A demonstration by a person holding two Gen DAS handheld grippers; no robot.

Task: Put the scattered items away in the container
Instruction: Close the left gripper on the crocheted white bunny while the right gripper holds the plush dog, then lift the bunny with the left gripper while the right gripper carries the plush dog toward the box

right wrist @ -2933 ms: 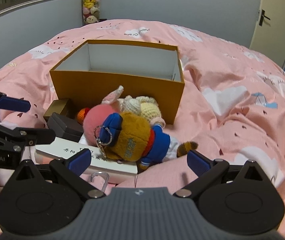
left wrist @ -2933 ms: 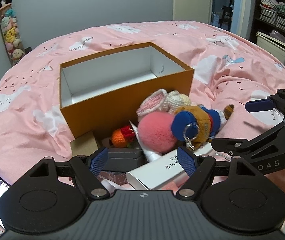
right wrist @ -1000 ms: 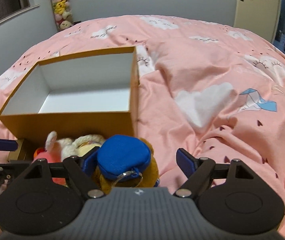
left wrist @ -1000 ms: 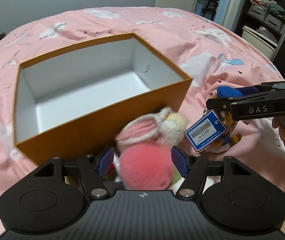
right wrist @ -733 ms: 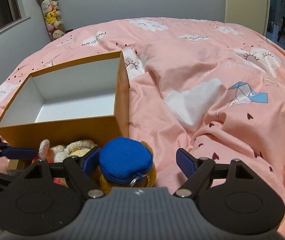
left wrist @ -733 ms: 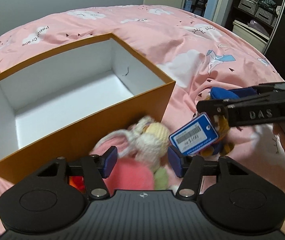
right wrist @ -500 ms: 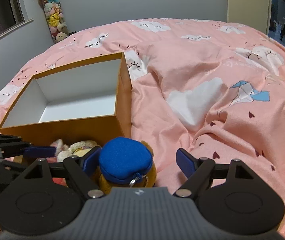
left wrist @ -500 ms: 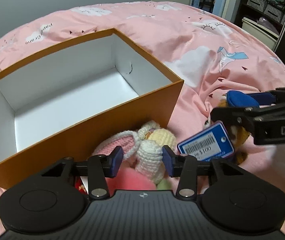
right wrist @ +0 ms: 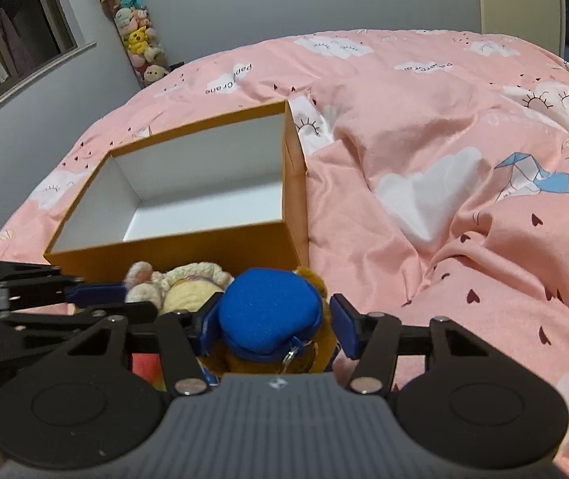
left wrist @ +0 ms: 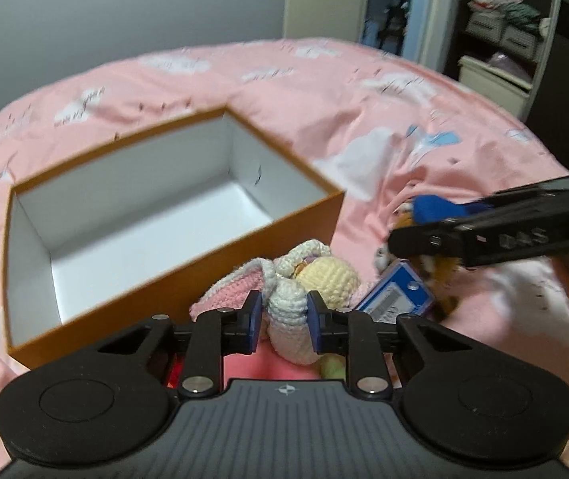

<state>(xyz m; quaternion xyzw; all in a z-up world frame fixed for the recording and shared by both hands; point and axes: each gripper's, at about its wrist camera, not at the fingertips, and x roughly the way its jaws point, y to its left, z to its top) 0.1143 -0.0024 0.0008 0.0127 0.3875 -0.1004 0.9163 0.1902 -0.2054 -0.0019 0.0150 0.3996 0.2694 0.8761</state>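
Observation:
An open orange box [left wrist: 188, 255] with a white inside lies on the pink bed; it also shows in the right wrist view [right wrist: 188, 247]. My left gripper [left wrist: 282, 319] is shut on a crocheted bunny toy [left wrist: 292, 323], just in front of the box's near wall. My right gripper [right wrist: 272, 325] is shut on a brown plush with a blue cap [right wrist: 270, 319], held near the box's right corner. In the left wrist view the plush [left wrist: 428, 211] and its blue price tag [left wrist: 394, 299] hang under the right gripper.
A pink fluffy ball [left wrist: 268, 365] and an orange toy lie below my left gripper. The pink duvet [right wrist: 444, 183] spreads to the right and behind. A tube of stuffed toys [right wrist: 139, 36] stands by the far wall. Shelves stand at the far right.
My left gripper has closed on the crocheted bunny. My right gripper has closed on the plush and holds it lifted by the box's right corner.

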